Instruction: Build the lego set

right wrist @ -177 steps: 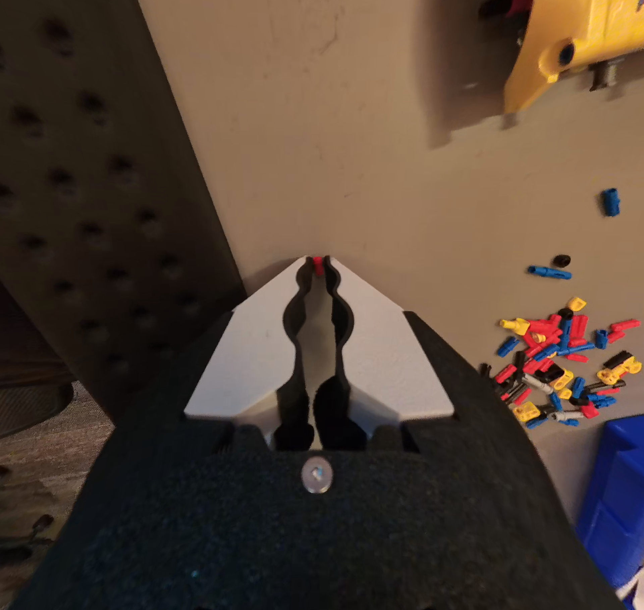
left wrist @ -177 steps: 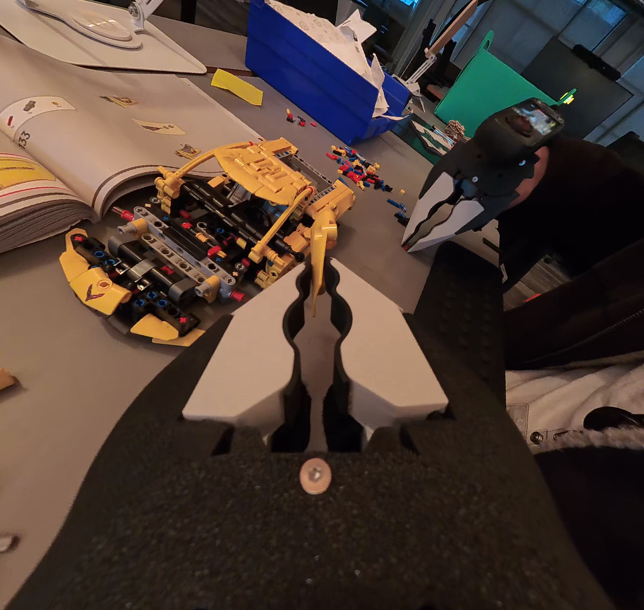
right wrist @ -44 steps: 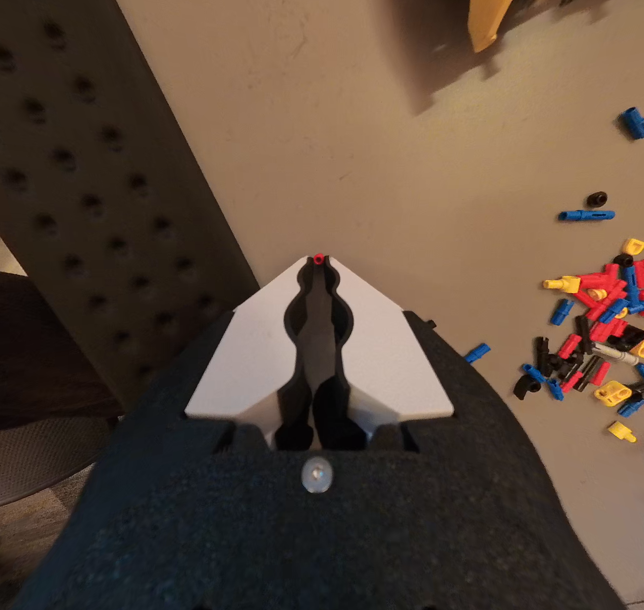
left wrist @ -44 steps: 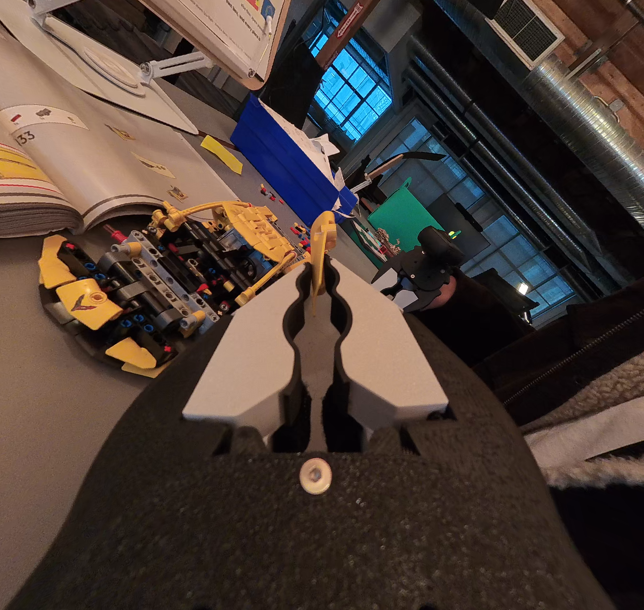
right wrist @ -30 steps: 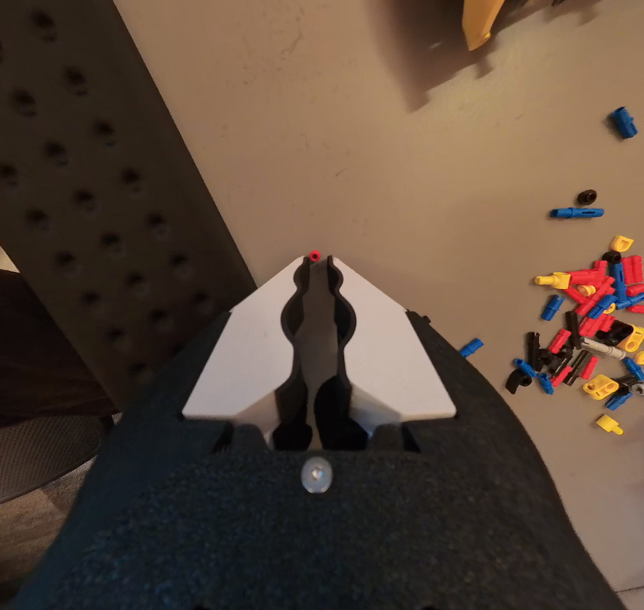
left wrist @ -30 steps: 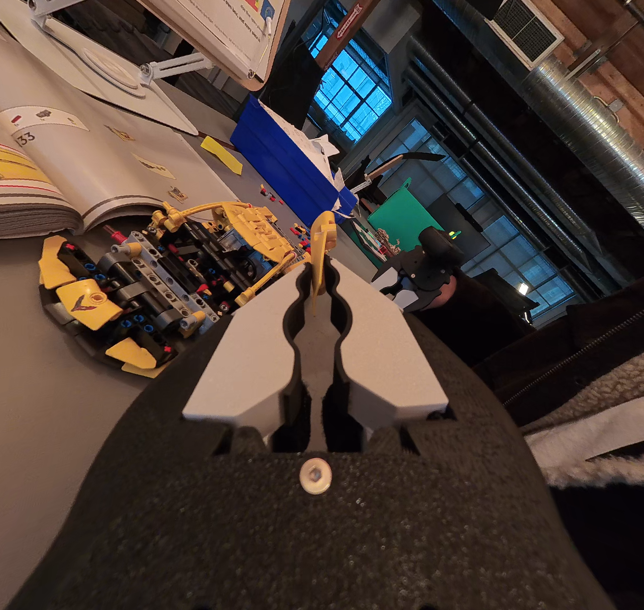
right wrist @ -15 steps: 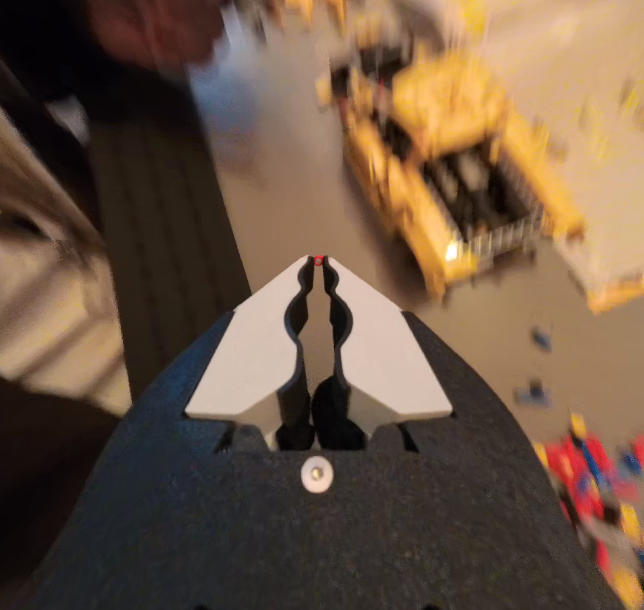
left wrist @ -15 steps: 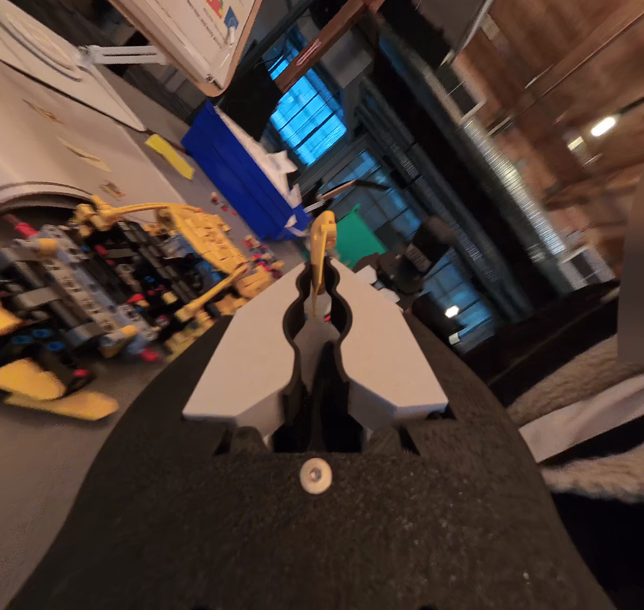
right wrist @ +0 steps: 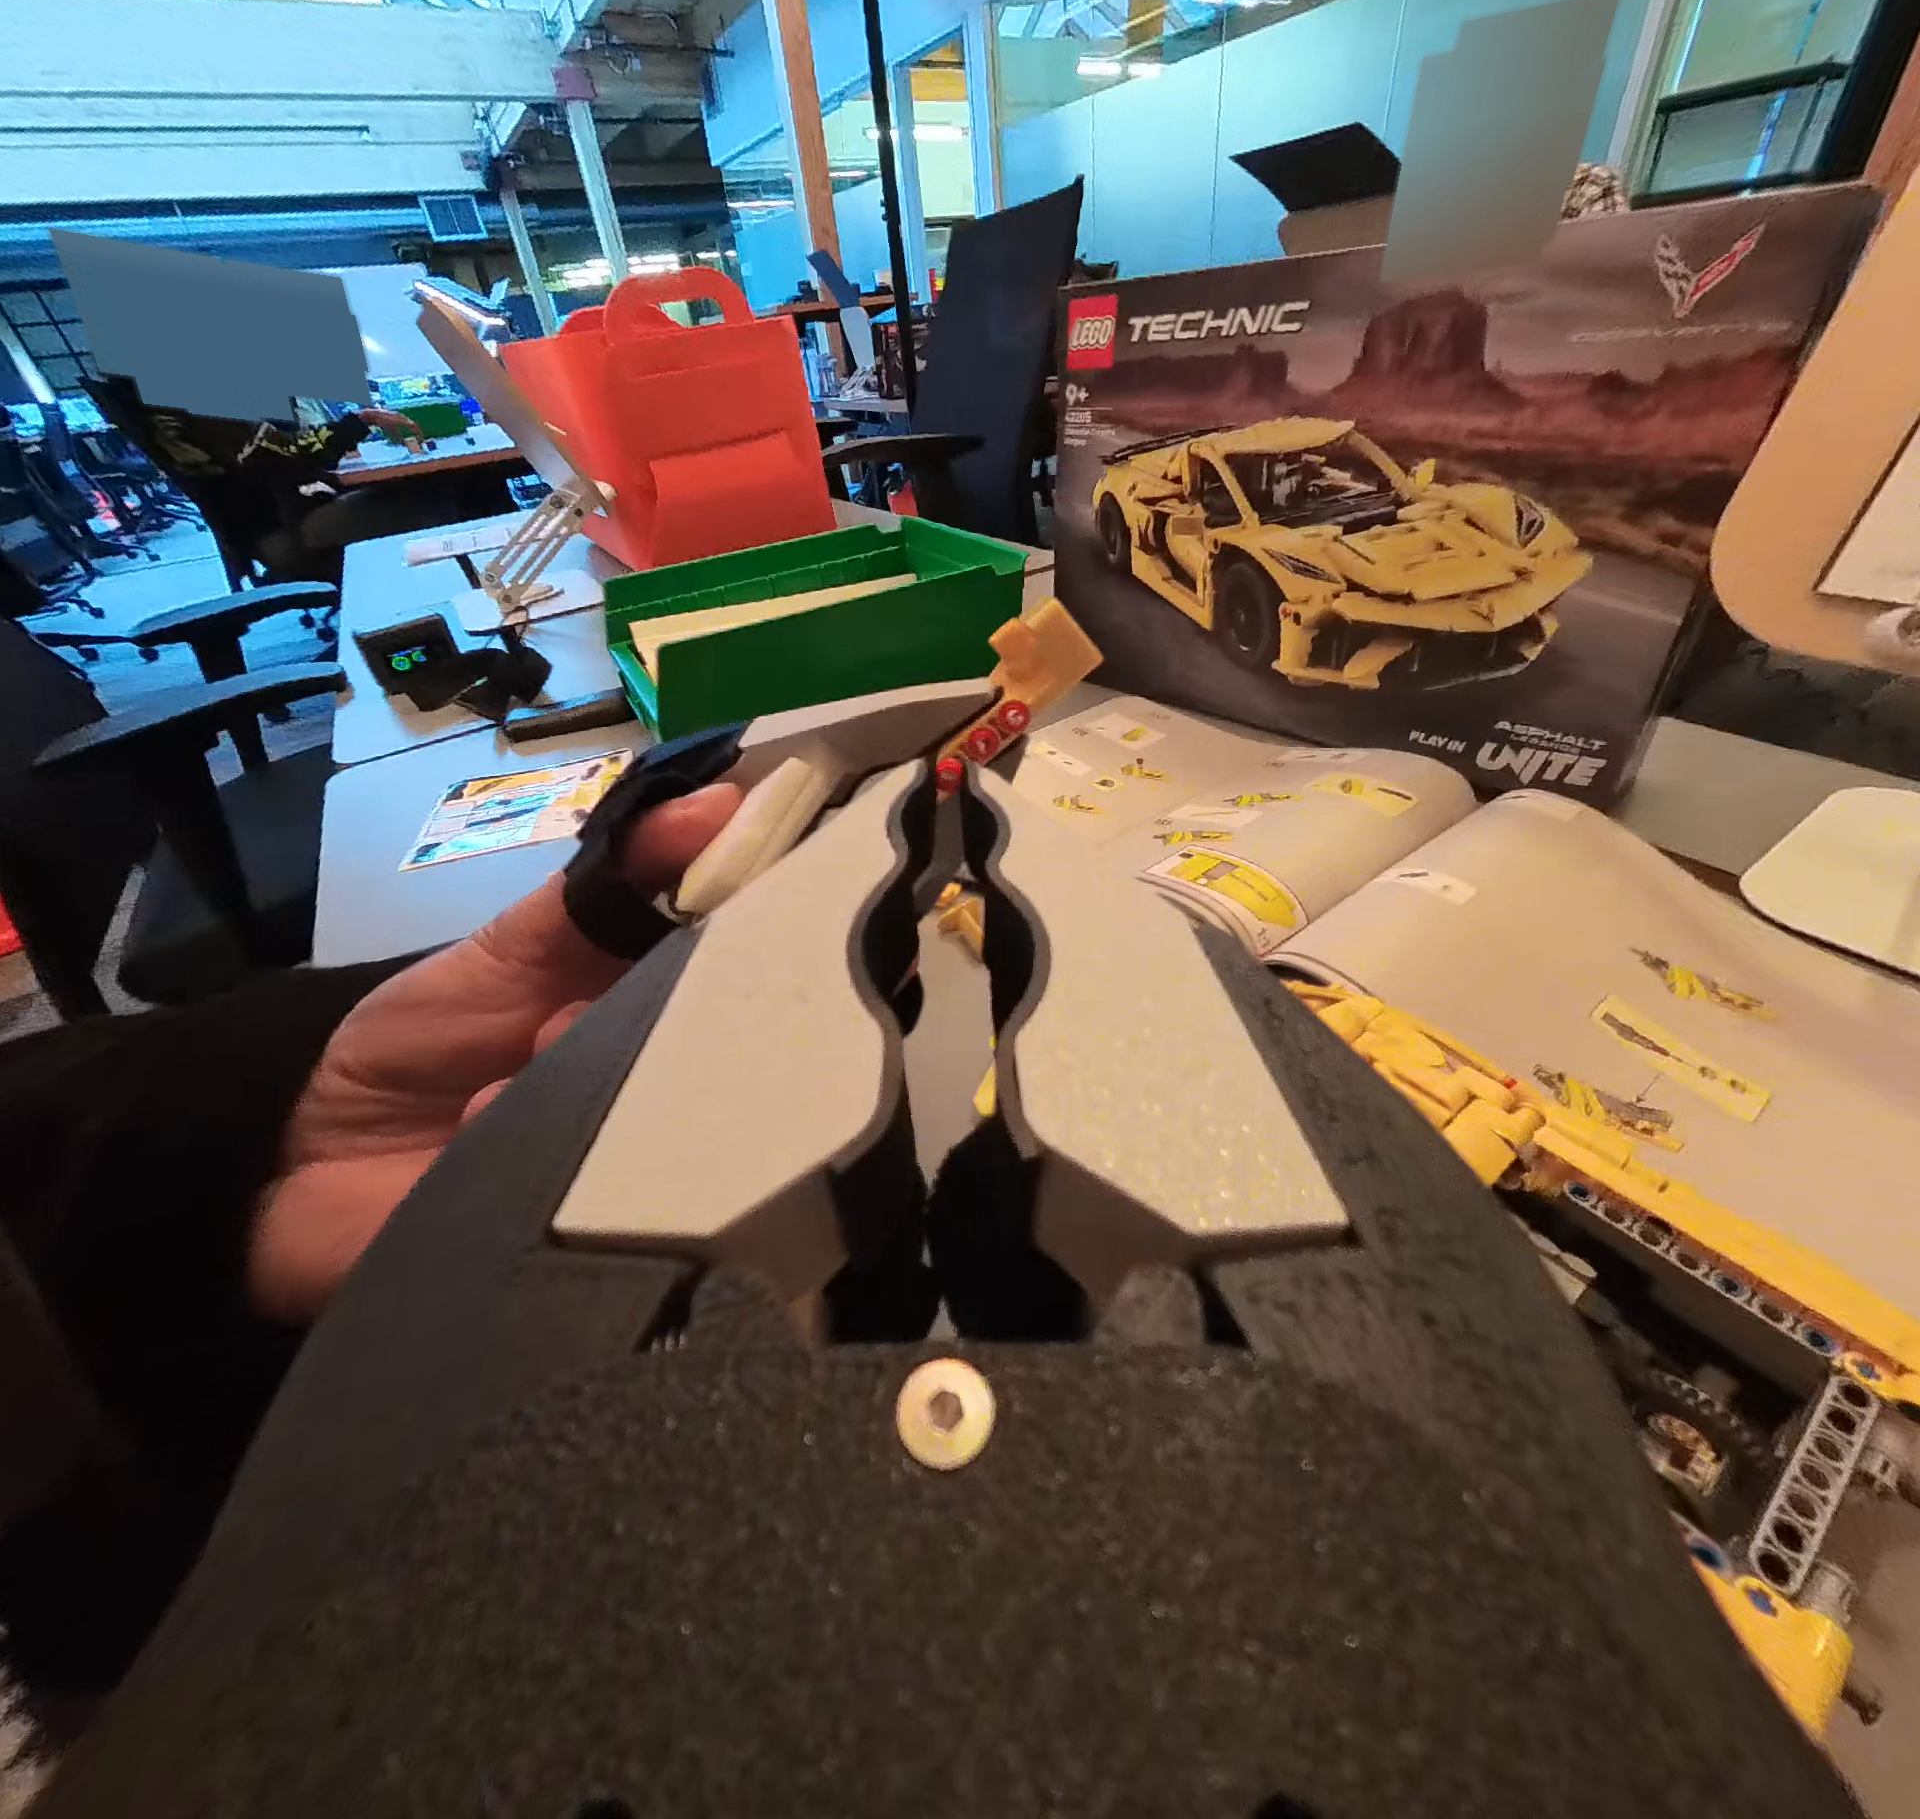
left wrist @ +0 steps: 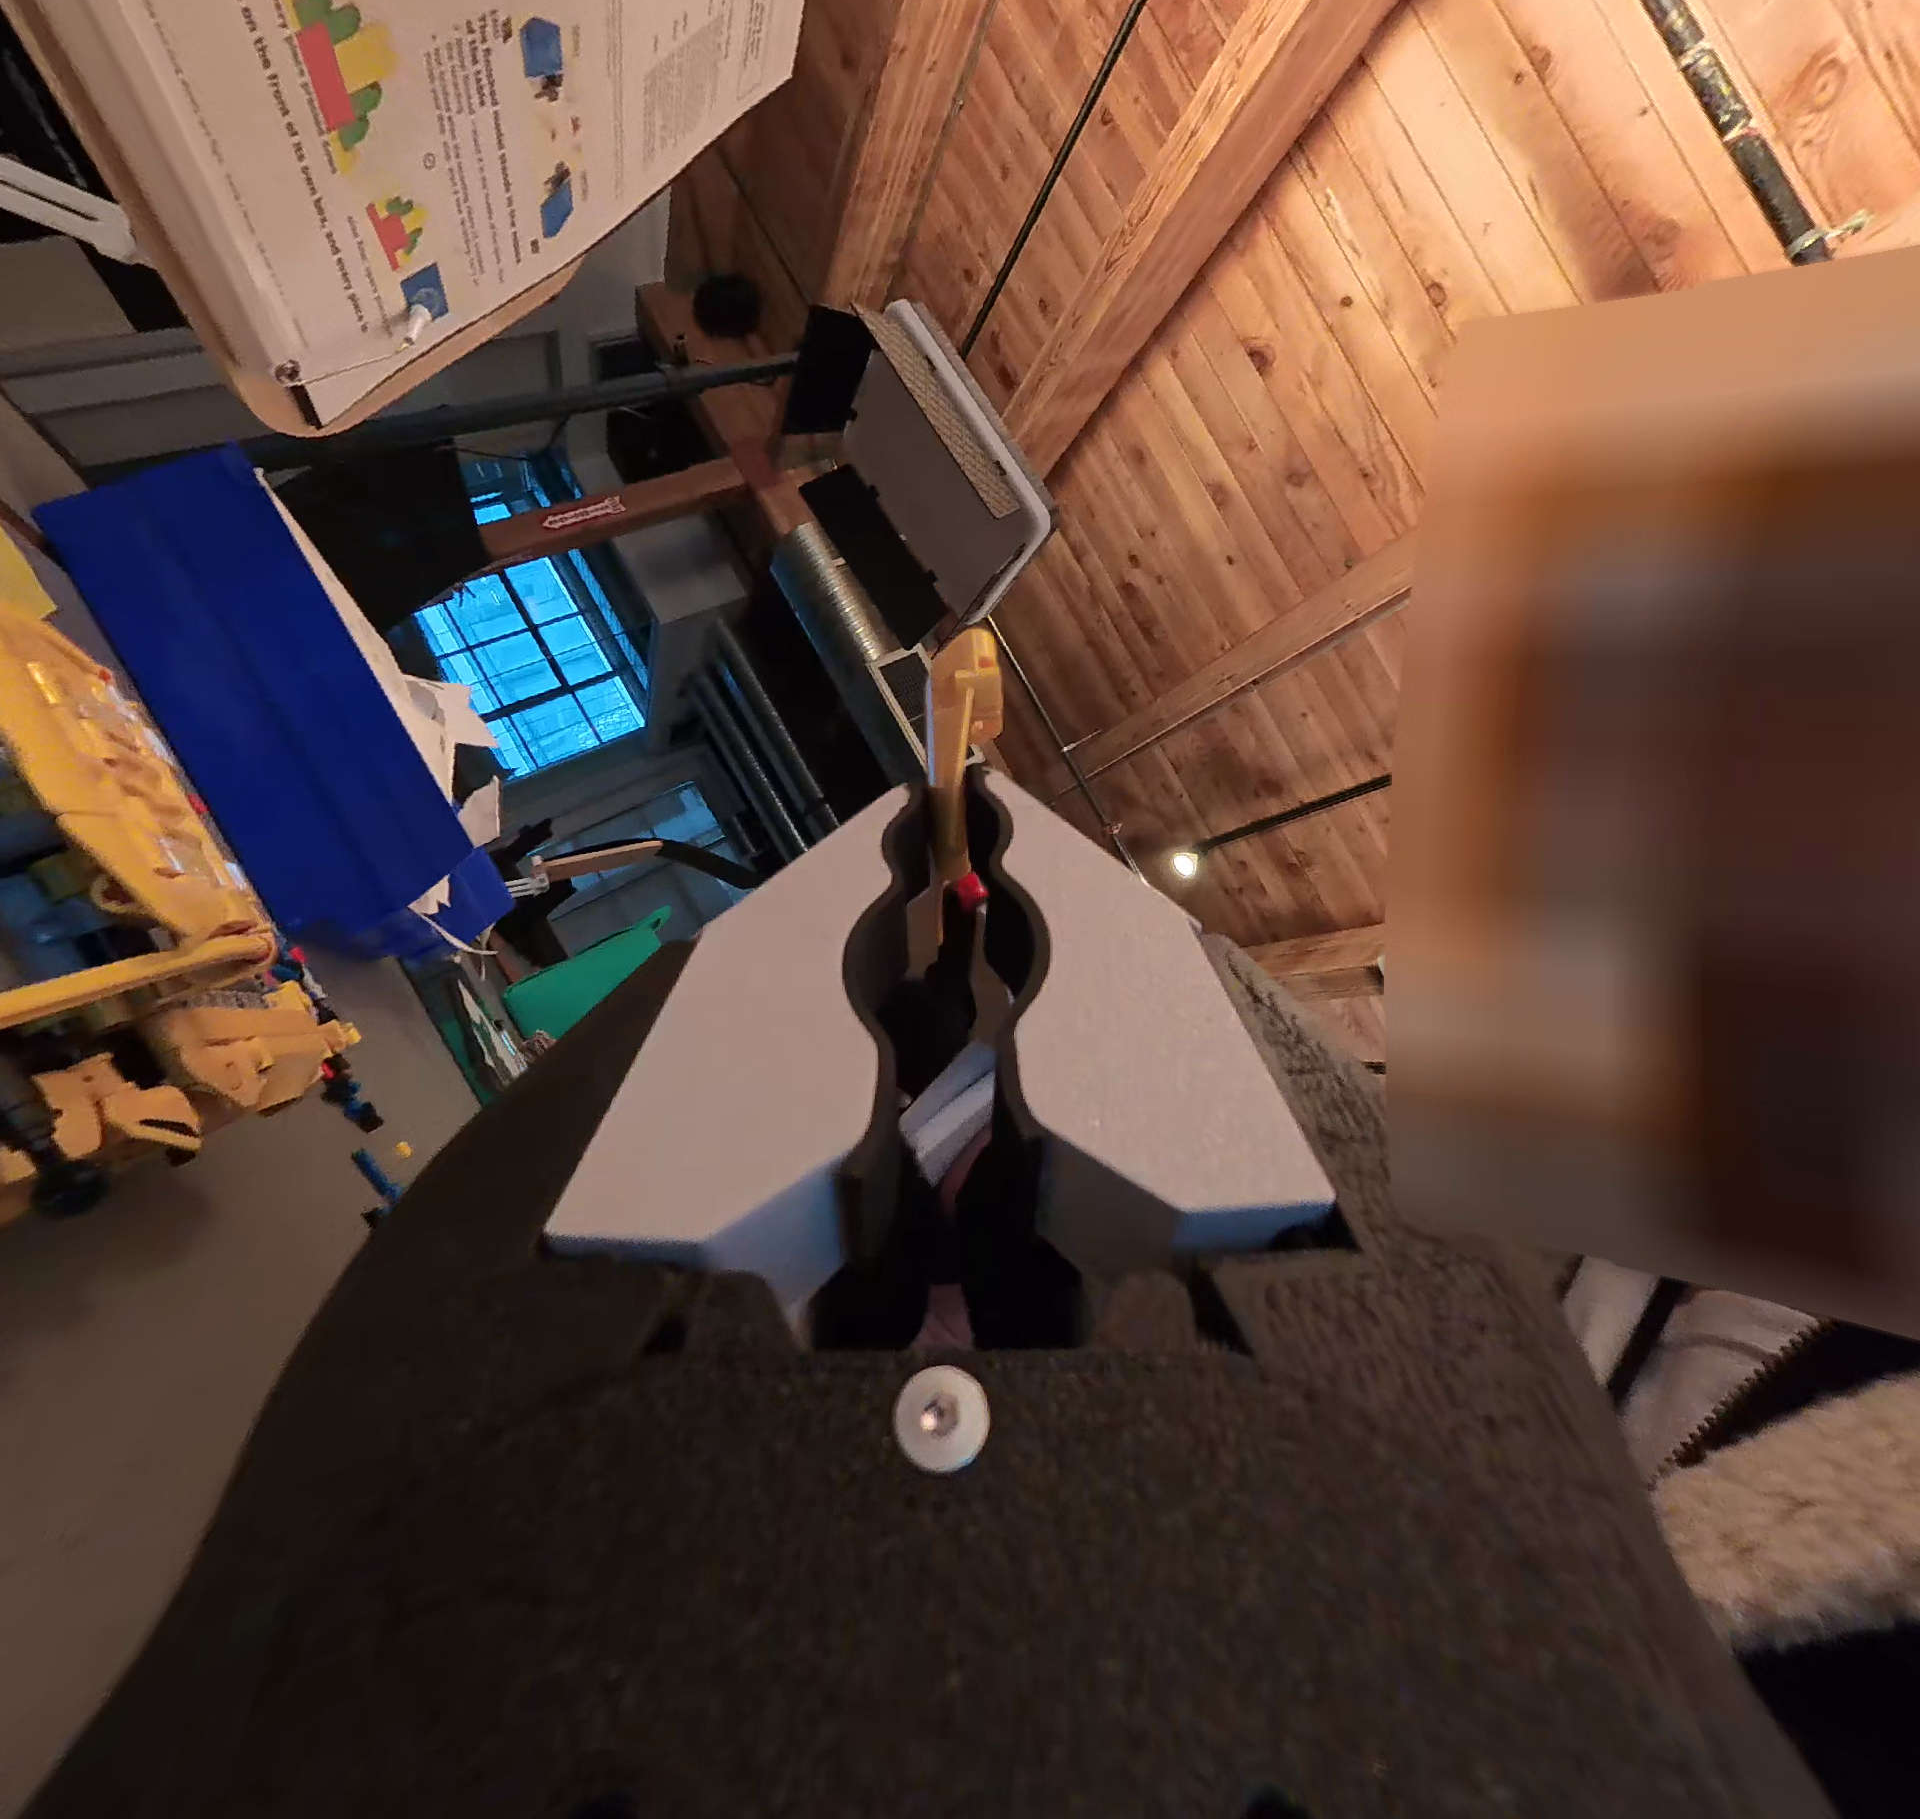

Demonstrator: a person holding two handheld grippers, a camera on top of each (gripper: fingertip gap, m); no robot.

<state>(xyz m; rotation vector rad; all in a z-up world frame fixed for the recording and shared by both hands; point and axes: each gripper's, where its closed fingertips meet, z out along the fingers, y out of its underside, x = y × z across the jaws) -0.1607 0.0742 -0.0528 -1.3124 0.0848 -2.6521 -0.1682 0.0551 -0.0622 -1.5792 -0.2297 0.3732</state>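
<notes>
Left gripper (left wrist: 951, 793): we pinch the yellow panel piece (left wrist: 961, 720).
Right gripper (right wrist: 948, 782): we grip a red pin (right wrist: 948, 770), tips nearly together.
Table (right wrist: 384, 896): grey; open instruction book (right wrist: 1455, 896) at 3 o'clock.
Room: wooden plank ceiling (left wrist: 1299, 211) at 12 o'clock.

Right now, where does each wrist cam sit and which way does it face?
Left wrist view: on the left tool, tipped up toward the timber ceiling; its own fingers pinch a yellow piece.
Right wrist view: on the right tool, facing level across the table at the set box and open manual; its fingers pinch a red pin, and the hand carrying the left tool shows.
Shared: the yellow piece and red pin, meeting at both tips.
</notes>
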